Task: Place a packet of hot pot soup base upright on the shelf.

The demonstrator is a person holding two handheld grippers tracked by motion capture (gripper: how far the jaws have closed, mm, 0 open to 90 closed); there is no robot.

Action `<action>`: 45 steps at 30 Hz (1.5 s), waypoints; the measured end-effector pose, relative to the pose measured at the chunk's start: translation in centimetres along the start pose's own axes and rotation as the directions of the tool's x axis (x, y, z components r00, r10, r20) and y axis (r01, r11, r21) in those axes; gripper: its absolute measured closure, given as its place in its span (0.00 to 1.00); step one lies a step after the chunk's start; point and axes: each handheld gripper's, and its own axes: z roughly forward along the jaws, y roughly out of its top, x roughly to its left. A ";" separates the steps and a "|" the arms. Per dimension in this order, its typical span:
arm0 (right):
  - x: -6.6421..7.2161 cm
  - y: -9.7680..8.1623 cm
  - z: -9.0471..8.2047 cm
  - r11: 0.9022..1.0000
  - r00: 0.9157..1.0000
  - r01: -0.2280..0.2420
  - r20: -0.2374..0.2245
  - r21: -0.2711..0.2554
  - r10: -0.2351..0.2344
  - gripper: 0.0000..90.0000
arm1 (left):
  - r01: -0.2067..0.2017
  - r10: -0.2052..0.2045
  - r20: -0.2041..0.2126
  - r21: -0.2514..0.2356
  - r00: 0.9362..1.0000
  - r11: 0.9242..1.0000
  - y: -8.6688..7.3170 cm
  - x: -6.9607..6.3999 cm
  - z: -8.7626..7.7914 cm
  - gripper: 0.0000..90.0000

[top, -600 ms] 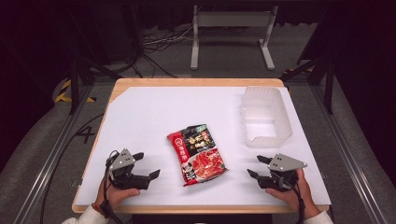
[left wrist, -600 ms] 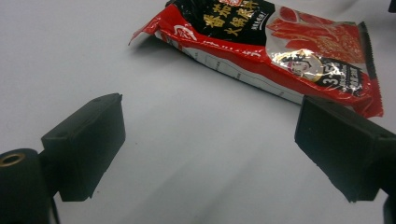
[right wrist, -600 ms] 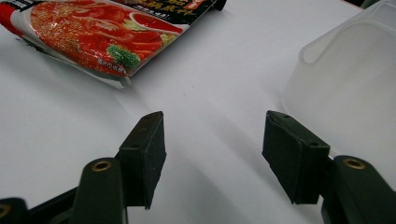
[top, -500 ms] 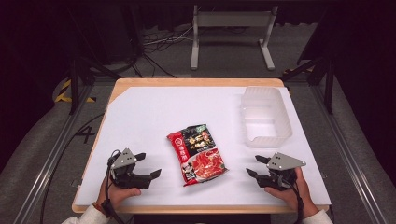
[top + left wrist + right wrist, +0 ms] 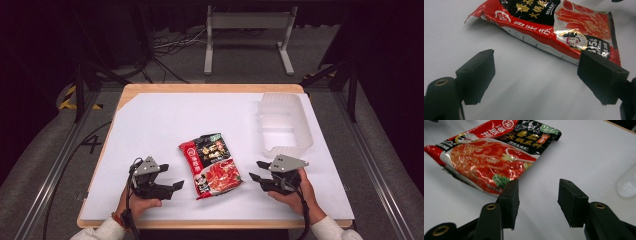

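A red and black food packet [image 5: 212,165] lies flat near the front middle of the white tabletop [image 5: 160,120]. My left gripper [image 5: 172,176] rests low at the packet's left, pointing toward it, jaws open and holding nothing. In the left gripper view the gripper [image 5: 535,62] has bare table between its jaws, with the packet [image 5: 564,22] just beyond them. My right gripper [image 5: 255,170] sits at the packet's right, open, nothing between its fingers. Seen from the right gripper view, that gripper [image 5: 537,187] is a short way from the packet [image 5: 489,157], whose edge is close to one jaw.
A clear plastic container [image 5: 282,125] stands empty at the back right of the table; its corner [image 5: 627,185] appears in the right gripper view. The table's wooden front edge [image 5: 215,224] runs just behind both hands. A metal stand [image 5: 247,37] is on the floor beyond.
Both grippers have edged inward toward the packet, the right one a little more than the left. The packet and container have not moved.
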 end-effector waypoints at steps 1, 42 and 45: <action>0.0 0.3 0.4 1.000 1.000 0.000 -0.007 0.002 0.000 0.57 | 0.004 -0.004 -0.003 0.004 1.000 1.000 0.1 0.2 0.2 0.18; -3.1 5.1 11.9 0.964 0.964 -0.200 -0.140 0.178 0.226 0.51 | 0.214 -0.215 0.006 0.082 0.977 0.973 4.4 3.4 7.1 0.60; -3.2 5.0 12.4 0.954 0.950 -0.239 -0.159 0.180 0.268 0.51 | 0.217 -0.218 0.007 0.077 0.976 0.973 4.5 3.4 7.3 0.61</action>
